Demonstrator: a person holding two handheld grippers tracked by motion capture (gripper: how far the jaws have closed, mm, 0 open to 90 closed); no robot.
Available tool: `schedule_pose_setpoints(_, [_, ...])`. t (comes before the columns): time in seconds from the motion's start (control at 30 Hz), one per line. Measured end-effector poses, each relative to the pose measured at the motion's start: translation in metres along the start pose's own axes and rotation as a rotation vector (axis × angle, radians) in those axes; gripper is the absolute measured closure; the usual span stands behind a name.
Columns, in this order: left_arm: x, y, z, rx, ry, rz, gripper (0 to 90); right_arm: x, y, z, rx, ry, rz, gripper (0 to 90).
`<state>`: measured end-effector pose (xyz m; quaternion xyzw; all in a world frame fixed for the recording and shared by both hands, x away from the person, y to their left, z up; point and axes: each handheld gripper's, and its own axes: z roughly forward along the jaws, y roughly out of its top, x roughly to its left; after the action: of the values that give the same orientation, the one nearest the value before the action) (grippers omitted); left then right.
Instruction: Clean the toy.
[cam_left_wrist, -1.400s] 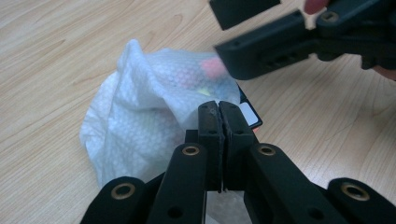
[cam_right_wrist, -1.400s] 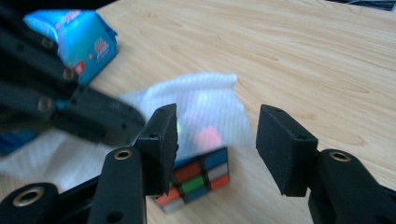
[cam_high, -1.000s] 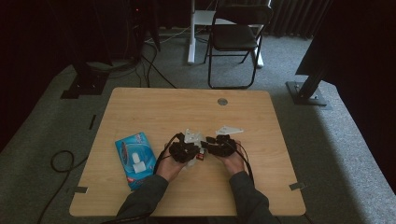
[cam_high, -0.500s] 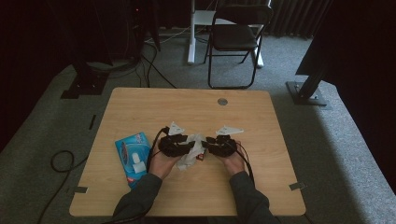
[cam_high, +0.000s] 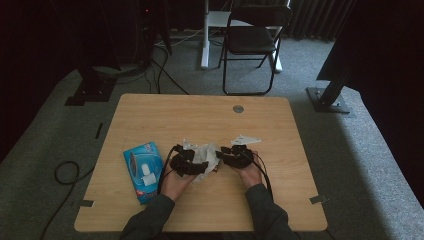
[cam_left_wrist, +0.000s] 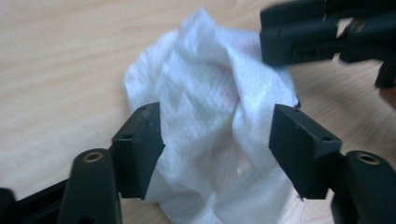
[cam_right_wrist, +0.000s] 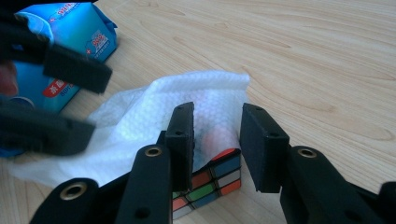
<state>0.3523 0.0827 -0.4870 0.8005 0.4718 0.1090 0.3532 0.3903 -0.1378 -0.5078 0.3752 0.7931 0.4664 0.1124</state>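
Tissue pack (cam_high: 143, 171) left of tissue-draped cube (cam_right_wrist: 212, 179).

Both hands low at the near middle of the scene

Left hand-held gripper (cam_high: 200, 162), jaws just opened wide, faces the right hand-held gripper (cam_high: 223, 152), whose jaws seem clamped shut.

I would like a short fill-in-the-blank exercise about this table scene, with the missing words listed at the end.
1. The white tissue is draped over a colourful puzzle ____.
2. The left gripper has its jaws ____, one on each side of the tissue.
3. The tissue pack lying on the table is ____ in colour.
4. Beyond the table stands a folding ____.

Missing words: cube; open; blue; chair
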Motion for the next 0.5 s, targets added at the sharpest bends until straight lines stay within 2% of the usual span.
schedule_pose_setpoints(0.1, [-0.002,-0.004,0.006,0.017,-0.022,-0.032,28.2,0.000,0.000,0.000,0.000,0.000,-0.001,64.8])
schedule_pose_setpoints(0.17, [-0.002,-0.006,0.009,0.019,0.011,-0.024,25.9,0.000,0.000,0.000,0.000,0.001,0.000,64.5])
schedule_pose_setpoints(0.27, [-0.002,-0.010,0.015,0.045,0.029,-0.028,21.3,-0.001,0.000,0.000,-0.001,0.002,-0.003,64.2])
schedule_pose_setpoints(0.4, [-0.008,-0.011,0.017,0.055,0.045,-0.028,18.4,-0.001,0.000,0.000,0.000,0.005,-0.002,63.5])
schedule_pose_setpoints(0.5, [-0.011,-0.015,0.020,0.068,0.064,-0.001,19.2,-0.001,0.000,0.000,-0.001,0.005,-0.003,63.5])
